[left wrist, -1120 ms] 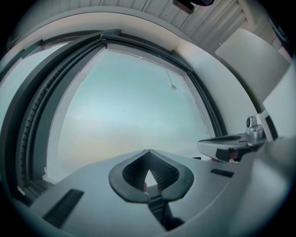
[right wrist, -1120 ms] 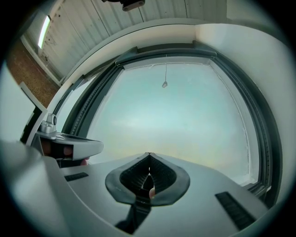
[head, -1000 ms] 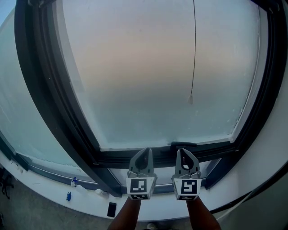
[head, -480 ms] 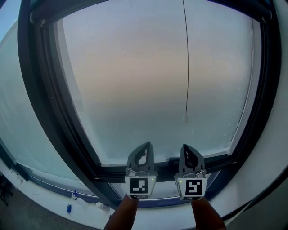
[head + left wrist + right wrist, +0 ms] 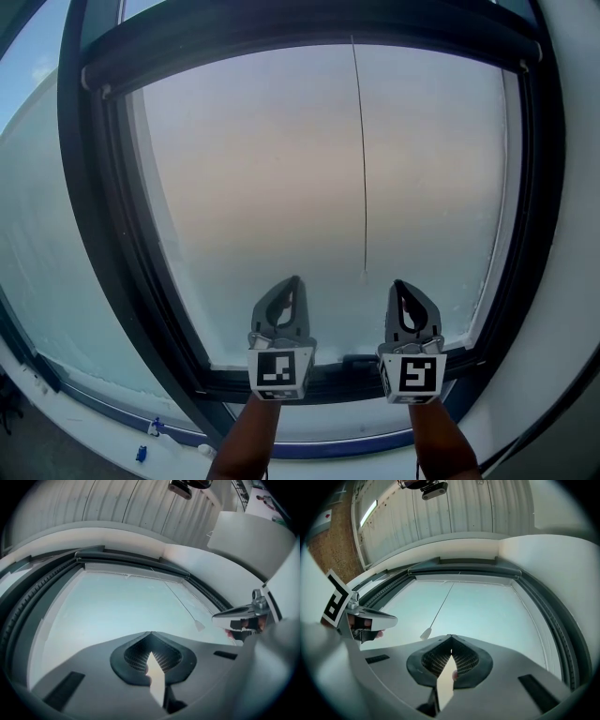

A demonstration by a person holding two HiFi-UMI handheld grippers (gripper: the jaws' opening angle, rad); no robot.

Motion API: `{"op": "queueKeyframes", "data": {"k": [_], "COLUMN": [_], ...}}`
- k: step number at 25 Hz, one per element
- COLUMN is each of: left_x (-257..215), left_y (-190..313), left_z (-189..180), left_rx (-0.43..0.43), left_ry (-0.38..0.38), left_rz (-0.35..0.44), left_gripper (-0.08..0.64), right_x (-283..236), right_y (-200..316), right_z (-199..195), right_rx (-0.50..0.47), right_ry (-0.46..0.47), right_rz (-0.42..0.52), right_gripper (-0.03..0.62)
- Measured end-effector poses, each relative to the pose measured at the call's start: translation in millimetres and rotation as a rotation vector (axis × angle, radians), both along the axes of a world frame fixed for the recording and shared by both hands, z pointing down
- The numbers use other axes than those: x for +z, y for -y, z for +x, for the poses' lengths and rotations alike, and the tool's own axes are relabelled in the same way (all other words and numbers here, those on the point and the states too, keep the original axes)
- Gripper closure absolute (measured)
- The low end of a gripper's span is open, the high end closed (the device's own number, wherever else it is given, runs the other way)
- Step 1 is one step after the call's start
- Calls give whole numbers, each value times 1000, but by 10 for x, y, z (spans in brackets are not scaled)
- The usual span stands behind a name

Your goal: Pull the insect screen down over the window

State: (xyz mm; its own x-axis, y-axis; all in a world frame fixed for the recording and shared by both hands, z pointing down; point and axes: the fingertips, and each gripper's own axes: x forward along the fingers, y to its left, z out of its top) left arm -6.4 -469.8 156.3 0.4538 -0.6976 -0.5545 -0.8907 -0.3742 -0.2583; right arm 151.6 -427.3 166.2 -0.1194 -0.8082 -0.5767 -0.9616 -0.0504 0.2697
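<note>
Frosted window (image 5: 281, 187) in a dark frame (image 5: 84, 234) fills my view, its insect screen not yet drawn.

The screen looks to be rolled up inside the dark box (image 5: 309, 37) across the top. Only its thin cord (image 5: 360, 159) hangs down the glass, the small toggle (image 5: 364, 275) at its end dangling between my two grippers and just above them. The left gripper (image 5: 292, 283) and the right gripper (image 5: 403, 287) hover low before the window, each with jaws pressed together on nothing. By my reading none of the job is done: I have yet to catch the cord and draw the screen down.
</note>
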Motion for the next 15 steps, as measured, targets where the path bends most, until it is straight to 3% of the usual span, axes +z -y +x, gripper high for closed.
{"op": "queueKeyframes", "data": {"k": [6,9,12,15], "left_x": [-424,-694,-946,-1273], "left_y": [-45,-44,-95,-123], "left_z": [-88,-48,-23,12], "left_rx": [-54,-77,-104,-186], "left_ry": [43,98,149,227], "left_rz": [92,162,234,310], "left_gripper": [558,558,558,558], "right_x": [-436,-702,-825,-1056], "right_y": [-52,-79,-51,-38], "right_z": [57,35,49,47], "right_rx": [15,37,69,105], "right_ry": [-29,-113,-161,-230], "right_rz": [45,106,88,112], "right_gripper": [589,589,589,589]}}
